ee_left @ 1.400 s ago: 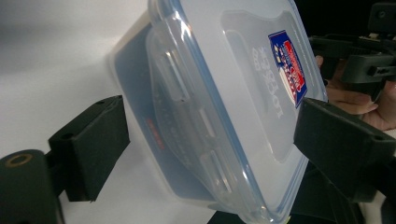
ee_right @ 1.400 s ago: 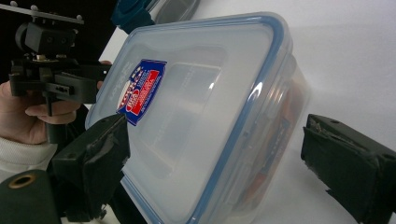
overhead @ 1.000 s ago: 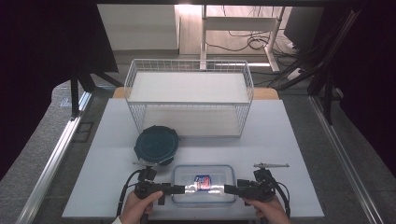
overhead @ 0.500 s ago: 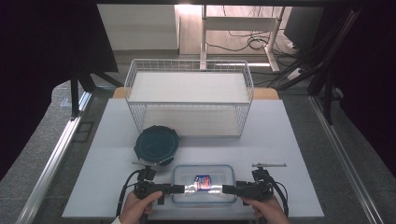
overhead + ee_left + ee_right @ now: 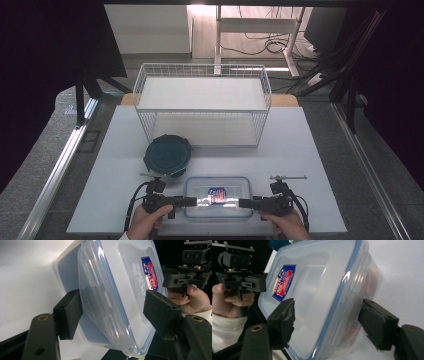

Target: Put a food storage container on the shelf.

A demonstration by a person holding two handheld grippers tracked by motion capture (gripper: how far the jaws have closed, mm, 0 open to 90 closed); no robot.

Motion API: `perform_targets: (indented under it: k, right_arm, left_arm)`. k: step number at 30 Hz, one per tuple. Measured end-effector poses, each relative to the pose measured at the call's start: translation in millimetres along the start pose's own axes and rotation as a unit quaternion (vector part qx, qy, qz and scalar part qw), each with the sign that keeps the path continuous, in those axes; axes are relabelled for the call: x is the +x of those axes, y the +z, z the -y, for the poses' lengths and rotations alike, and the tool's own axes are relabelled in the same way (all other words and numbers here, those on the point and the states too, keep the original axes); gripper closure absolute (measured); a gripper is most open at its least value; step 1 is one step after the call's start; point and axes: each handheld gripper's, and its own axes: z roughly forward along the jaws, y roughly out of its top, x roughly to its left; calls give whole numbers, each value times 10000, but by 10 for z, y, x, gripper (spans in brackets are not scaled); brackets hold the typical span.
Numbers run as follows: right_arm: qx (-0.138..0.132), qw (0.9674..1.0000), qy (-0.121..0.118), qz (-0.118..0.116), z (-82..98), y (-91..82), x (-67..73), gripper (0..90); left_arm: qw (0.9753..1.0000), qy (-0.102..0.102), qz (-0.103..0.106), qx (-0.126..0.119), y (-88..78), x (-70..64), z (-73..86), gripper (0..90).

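The clear lidded box (image 5: 217,197) lies at the bench's (image 5: 310,165) near edge. The left gripper (image 5: 112,312) straddles its left end, fingers (image 5: 68,312) closing, not yet pressing. The right gripper (image 5: 329,322) mirrors it, also unclamped. Both should bite evenly on lid and base. The round dark container (image 5: 167,155) and wire basket (image 5: 202,105) crowd behind; rightward is free.

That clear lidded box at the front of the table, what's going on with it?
A person holds a hand-held gripper at each short end of the clear plastic container. The left hand-held gripper and right hand-held gripper have just been closing, each straddling the lid's edge. In both gripper views one pad meets the box while the other stands off. The box sits on the white table, before a dark round lid and wire basket.
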Motion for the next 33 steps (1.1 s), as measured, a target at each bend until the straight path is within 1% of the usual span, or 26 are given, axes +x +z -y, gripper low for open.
perform_targets:
  k: [2, 7, 12, 16, 17, 21, 23, 28, 33]
  right_arm:
    - [-10, 10000, 14, -35, 0, -16, -10, 329]
    - [-3, 9999, 74, -83, -4, -24, -28, 343]
    - [-6, 9999, 144, -83, -1, -35, -24, 360]
    - [-46, 9999, 147, -67, 5, -53, -12, 384]
    - [-72, 9998, 198, -70, 8, -61, -3, 392]
    - [-150, 9998, 150, -8, 14, -80, 40, 420]
    - [-164, 9998, 127, 0, 15, -84, 56, 427]
    - [-210, 9997, 158, -2, 16, -94, 63, 444]
    - [-291, 9995, 85, 26, 14, -105, 109, 470]
  left_arm:
    - [10000, -8, -9, -23, -3, -4, 0, 325]
    - [10000, -1, -15, -43, -17, -4, -3, 349]
    - [10000, 6, -12, -46, -28, -9, -3, 362]
    - [10000, 26, -42, -63, -51, -35, 4, 380]
    - [9999, 41, -59, -75, -59, -44, 7, 385]
    - [9998, 65, -108, -152, -101, -72, 9, 414]
    - [9997, 56, -133, -188, -106, -86, 12, 419]
    - [9995, 68, -206, -208, -122, -117, 13, 423]
    - [9990, 106, -307, -293, -165, -160, 5, 436]
